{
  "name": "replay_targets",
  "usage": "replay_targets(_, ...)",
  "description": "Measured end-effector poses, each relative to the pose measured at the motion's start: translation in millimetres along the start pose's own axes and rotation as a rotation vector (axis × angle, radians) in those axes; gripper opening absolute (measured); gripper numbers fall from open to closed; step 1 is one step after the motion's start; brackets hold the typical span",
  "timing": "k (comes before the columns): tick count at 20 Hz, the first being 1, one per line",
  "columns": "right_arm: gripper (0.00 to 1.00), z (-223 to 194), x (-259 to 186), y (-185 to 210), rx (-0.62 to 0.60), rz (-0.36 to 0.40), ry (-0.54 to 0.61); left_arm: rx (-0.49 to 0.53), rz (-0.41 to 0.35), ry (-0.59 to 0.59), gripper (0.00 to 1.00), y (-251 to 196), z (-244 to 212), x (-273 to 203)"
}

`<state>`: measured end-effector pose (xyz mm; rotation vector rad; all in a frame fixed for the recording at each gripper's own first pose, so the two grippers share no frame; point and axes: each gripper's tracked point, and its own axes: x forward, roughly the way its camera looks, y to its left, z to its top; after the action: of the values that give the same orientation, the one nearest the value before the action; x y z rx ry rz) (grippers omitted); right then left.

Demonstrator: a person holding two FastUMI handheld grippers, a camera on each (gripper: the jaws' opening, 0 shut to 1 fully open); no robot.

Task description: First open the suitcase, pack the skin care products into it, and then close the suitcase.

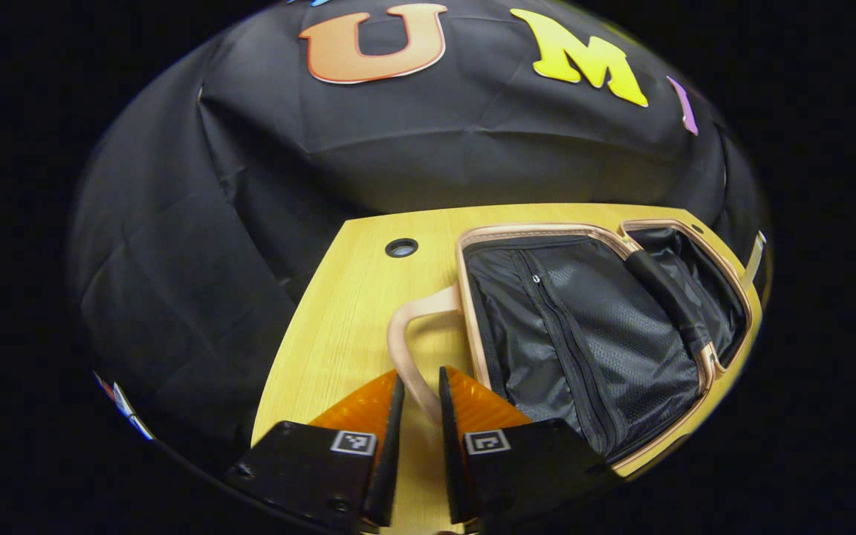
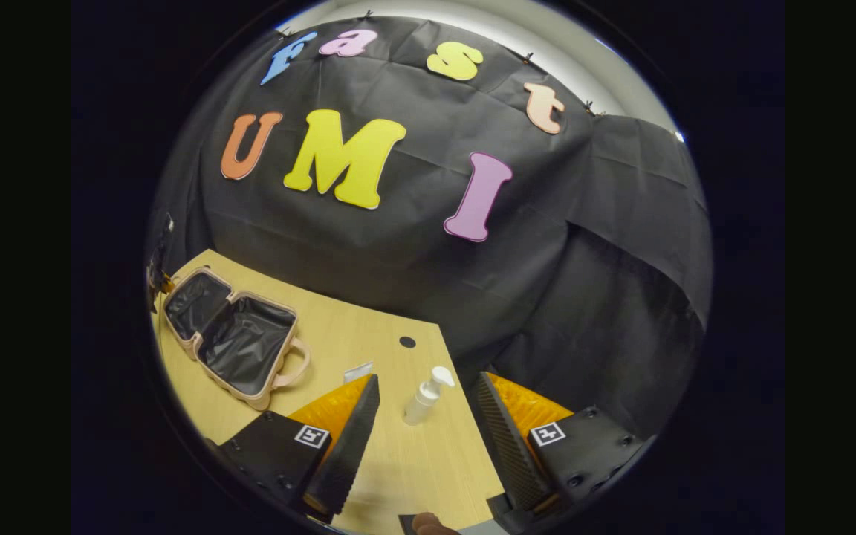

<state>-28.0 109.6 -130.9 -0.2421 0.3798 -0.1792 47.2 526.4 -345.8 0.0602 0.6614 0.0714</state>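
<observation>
Suitcase (image 1: pixel 591 334) lies open on wooden counter (image 1: pixel 339 312), pink shell, black quilted lining with zip, both halves flat. Left gripper (image 1: pixel 420 405) at looped pink handle (image 1: pixel 409 349); jaws narrowly parted astride it, contact uncertain. Right gripper view, farther back: right gripper (image 2: pixel 428 416) hovers, jaws wide apart, holding nothing; white pump bottle (image 2: pixel 426 397) upright on counter between fingers; small pale sachet (image 2: pixel 358 371) just beside; suitcase well left.
</observation>
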Motion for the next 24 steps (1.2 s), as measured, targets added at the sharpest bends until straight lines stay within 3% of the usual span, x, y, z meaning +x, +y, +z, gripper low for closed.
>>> replay_targets(4, 0.79, -12, -4, 6, -0.021, 0.036, -0.02, -0.063, -0.018, -0.055, 0.92, -15, 23, -37)
replay_targets(5, 0.79, -14, -1, 8, -0.021, 0.052, -0.024, -0.058, -0.02, -0.067, 1.0, -24, 29, -45)
replay_targets(8, 0.79, -21, 8, 9, 0.002, 0.099, -0.023, -0.06, -0.076, -0.114, 1.0, -74, 52, -72)
replay_targets(12, 0.79, -29, 22, -4, 0.007, 0.144, -0.031, -0.028, -0.17, -0.142, 1.0, -175, 67, -103)
replay_targets(20, 0.78, -50, 49, -49, 0.007, 0.199, -0.023, 0.109, -0.499, -0.095, 1.0, -417, 46, -157)
replay_targets(24, 0.8, -66, 62, -81, 0.004, 0.197, -0.002, 0.166, -0.599, -0.056, 1.0, -503, 30, -174)
